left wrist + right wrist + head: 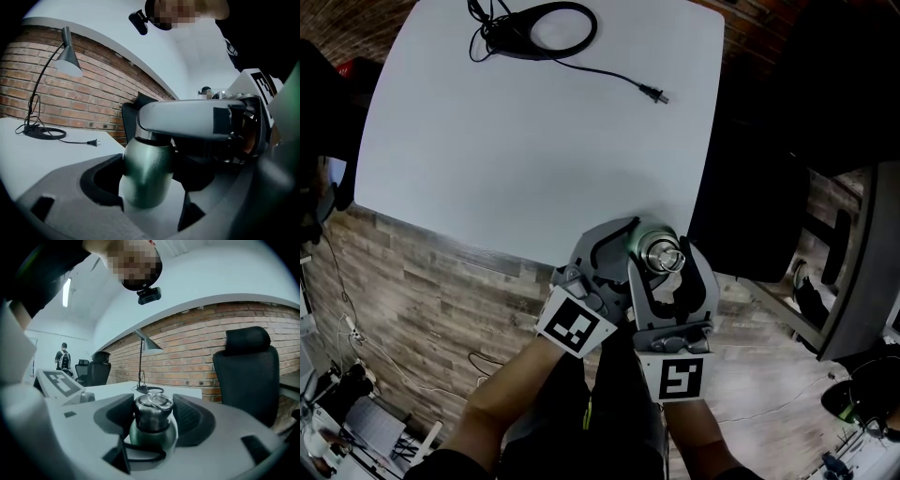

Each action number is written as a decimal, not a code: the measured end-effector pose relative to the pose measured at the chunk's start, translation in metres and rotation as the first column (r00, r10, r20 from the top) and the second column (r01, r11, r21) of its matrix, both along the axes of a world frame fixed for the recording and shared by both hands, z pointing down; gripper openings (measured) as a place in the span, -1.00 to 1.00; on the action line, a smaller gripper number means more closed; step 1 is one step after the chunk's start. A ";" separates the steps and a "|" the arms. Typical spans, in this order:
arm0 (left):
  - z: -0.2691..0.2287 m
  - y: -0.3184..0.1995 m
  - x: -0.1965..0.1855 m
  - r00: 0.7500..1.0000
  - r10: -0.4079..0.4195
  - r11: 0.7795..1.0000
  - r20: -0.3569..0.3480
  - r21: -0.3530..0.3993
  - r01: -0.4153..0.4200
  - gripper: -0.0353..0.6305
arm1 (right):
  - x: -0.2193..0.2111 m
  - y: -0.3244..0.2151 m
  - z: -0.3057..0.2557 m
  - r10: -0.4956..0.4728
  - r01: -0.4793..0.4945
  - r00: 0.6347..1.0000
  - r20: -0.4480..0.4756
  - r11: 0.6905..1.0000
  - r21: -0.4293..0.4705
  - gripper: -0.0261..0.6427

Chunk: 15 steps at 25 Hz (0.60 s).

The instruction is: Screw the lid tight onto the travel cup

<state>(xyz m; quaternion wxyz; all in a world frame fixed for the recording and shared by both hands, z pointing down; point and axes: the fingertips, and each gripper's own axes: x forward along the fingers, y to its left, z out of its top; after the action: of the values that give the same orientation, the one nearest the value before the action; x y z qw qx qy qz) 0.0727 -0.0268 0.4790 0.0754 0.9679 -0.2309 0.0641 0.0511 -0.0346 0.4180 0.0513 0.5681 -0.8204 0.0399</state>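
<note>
You are holding the cup [147, 171] by its green body in the left gripper [150, 190], jaws clamped on it. It is standing upright, its long axis running bottom to top of that frame. In the head view it is sitting at lower centre, by the near edge of the table [534, 141] (whether it is resting on the table I cannot tell). The right gripper [151, 417] is reaching in level across the top and grasping the steel lid [151, 406], a pad pressing on each side, at the middle of its frame. So the lid's axis is lying square to the right gripper's reach. The tightening will likely be asking you to swing that hand round the upright axis, not roll it.
</note>
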 end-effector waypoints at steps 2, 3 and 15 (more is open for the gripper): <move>0.000 0.000 0.000 1.000 0.000 1.000 -0.002 -0.001 0.000 0.12 | 0.000 0.000 -0.001 -0.007 0.007 1.000 0.000 1.000 0.006 -0.13; -0.001 0.001 0.000 1.000 0.000 1.000 -0.002 0.001 0.000 0.12 | -0.001 0.000 -0.001 -0.011 0.011 1.000 -0.002 1.000 0.008 -0.13; 0.000 0.001 0.000 1.000 -0.004 1.000 0.004 0.002 0.004 0.12 | -0.002 0.001 0.000 -0.070 0.070 0.997 -0.017 0.997 -0.014 -0.13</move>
<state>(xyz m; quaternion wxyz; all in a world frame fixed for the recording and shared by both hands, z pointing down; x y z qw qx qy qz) 0.0729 -0.0260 0.4792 0.0742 0.9674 -0.2330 0.0657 0.0490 -0.0334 0.4180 0.0638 0.5389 -0.8391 0.0388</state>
